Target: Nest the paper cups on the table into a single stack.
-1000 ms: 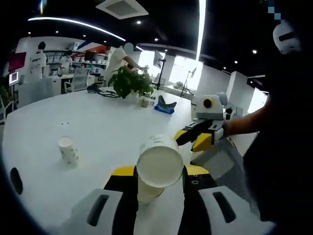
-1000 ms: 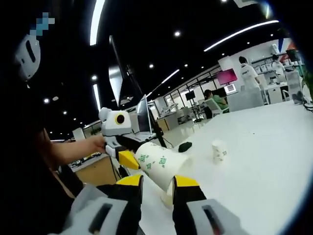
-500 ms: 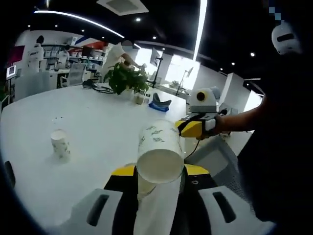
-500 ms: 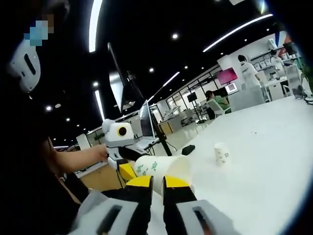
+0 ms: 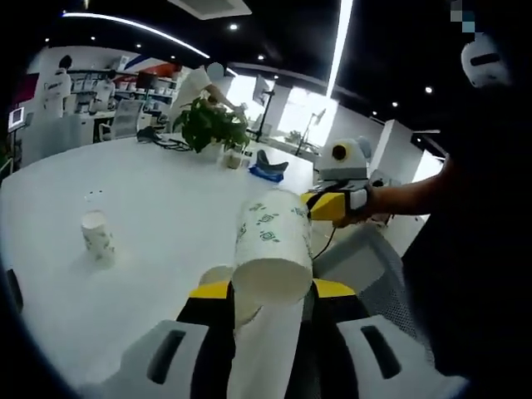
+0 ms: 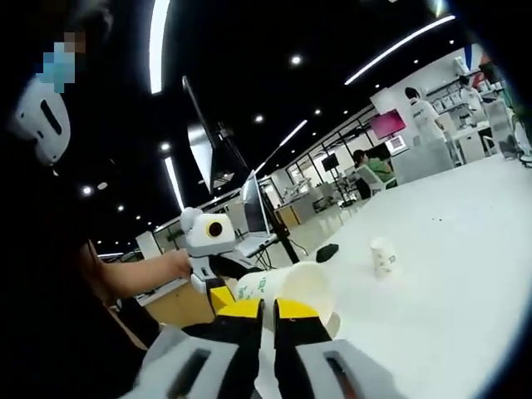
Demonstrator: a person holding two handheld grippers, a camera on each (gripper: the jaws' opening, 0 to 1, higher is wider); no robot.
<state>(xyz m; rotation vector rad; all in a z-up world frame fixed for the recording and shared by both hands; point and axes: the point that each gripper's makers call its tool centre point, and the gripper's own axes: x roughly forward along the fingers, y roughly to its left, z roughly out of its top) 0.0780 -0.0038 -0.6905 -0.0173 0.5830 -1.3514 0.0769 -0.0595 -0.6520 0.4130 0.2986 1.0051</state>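
Above the white table [image 5: 158, 208], a green-printed white paper cup [image 5: 270, 249] is clamped by the left gripper [image 5: 268, 291]; another [image 6: 287, 287] is pinched by the right gripper [image 6: 264, 309]. Misalignment could crush rims.

My two cameras face each other closely above the white table [image 5: 166, 208], sharing the held cup [image 5: 270, 249] and a distant cup [image 6: 383, 257].
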